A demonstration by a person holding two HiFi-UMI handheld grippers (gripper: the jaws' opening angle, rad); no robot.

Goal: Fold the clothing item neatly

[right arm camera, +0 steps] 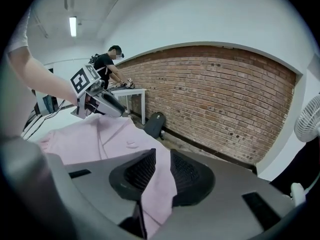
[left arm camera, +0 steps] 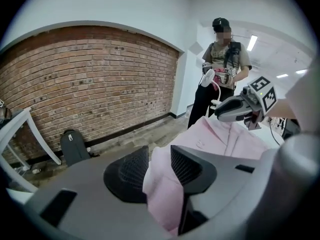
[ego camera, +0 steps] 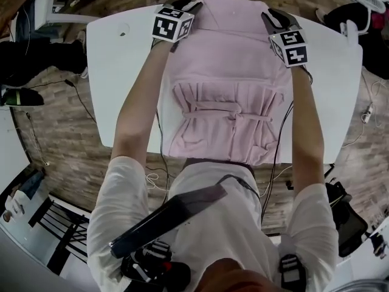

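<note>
A pink garment (ego camera: 225, 96) lies spread flat down the middle of a white bench (ego camera: 121, 72), seen from above the person working on it. Its collar end lies at the far side of the bench, and its near hem reaches the near edge, close to the person's body. A band of gathered creases crosses the cloth about halfway down.

Both arms reach forward, one along each side of the garment. The left gripper (ego camera: 185, 6) sits at the far left corner of the cloth and the right gripper (ego camera: 275, 16) at the far right corner, well apart, each carrying a cube with square black-and-white markers.

In the left gripper view, the left gripper (left arm camera: 159, 158) has its jaws partly apart, with a fold of pink cloth standing loosely in the gap — not clamped. In the right gripper view, the right gripper (right arm camera: 162, 160) shows a narrower gap, also with pink cloth running through it, and the pads do not appear to pinch it.

Behind the bench are a brick wall (left arm camera: 90, 79) and a dark backpack (left arm camera: 74, 146) on the floor. Another person (left arm camera: 220, 69) stands in the background.
</note>
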